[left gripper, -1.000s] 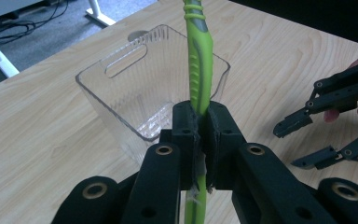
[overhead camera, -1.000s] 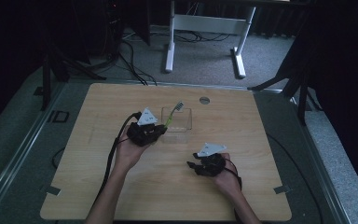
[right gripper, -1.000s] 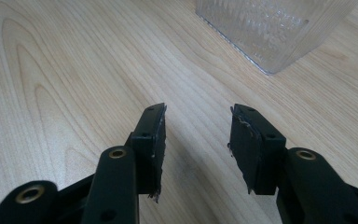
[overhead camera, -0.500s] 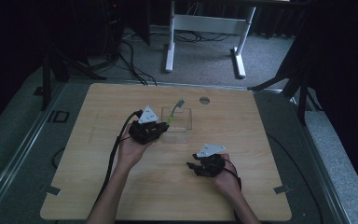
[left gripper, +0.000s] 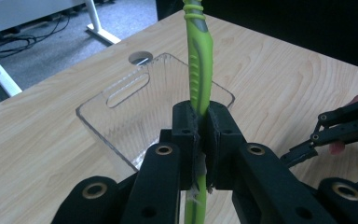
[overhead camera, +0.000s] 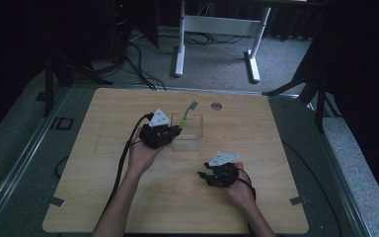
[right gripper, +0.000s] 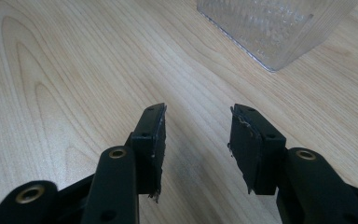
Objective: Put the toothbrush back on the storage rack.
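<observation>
Toothbrush [left gripper: 200, 60] clamped in left gripper [left gripper: 204, 135]; bristles pointing up-right above clear box [overhead camera: 187, 132].

From above, the left hand-held gripper [overhead camera: 170, 133] is clamped on a green toothbrush [overhead camera: 187, 114], whose bristled head slants up and away over a clear plastic container [overhead camera: 191, 133] on the wooden counter [overhead camera: 276, 148]. The right hand-held gripper [overhead camera: 205, 174] rests low on the counter, nearer the person, apart from the container. A round hole [overhead camera: 216, 105] sits just beyond the container.
</observation>
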`<action>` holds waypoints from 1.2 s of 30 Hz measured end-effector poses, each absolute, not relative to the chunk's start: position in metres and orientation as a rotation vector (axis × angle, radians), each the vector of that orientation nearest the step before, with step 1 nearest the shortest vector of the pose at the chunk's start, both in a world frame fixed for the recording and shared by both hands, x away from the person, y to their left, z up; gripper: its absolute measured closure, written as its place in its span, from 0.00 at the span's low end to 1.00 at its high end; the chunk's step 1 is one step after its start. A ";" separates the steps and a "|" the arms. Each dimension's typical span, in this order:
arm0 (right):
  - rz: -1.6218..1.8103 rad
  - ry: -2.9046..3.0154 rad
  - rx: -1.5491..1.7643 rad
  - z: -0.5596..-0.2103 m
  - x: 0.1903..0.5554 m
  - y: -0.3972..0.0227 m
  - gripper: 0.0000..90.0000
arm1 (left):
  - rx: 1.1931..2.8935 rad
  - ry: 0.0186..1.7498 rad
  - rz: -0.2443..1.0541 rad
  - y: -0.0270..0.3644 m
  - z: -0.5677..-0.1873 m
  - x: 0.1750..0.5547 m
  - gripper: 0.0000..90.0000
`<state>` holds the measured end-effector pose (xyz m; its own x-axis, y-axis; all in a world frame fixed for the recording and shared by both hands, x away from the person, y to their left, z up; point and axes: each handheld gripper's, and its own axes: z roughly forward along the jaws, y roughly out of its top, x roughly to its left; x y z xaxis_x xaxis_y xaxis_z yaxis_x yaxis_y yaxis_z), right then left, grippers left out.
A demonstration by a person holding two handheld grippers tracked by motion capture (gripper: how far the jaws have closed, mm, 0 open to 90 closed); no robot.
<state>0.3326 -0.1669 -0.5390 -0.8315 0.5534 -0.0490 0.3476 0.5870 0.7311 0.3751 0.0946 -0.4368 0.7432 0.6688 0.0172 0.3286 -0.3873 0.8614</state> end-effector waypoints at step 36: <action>1.092 2.541 0.750 -0.538 0.333 -0.170 0.62 | 1.942 0.715 0.469 0.081 -0.428 0.393 0.93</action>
<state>0.3332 -0.1697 -0.5383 -0.8278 0.5592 -0.0462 0.3512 0.5806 0.7346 0.3925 0.0808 -0.4280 0.7526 0.6582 0.0209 0.2818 -0.3506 0.8932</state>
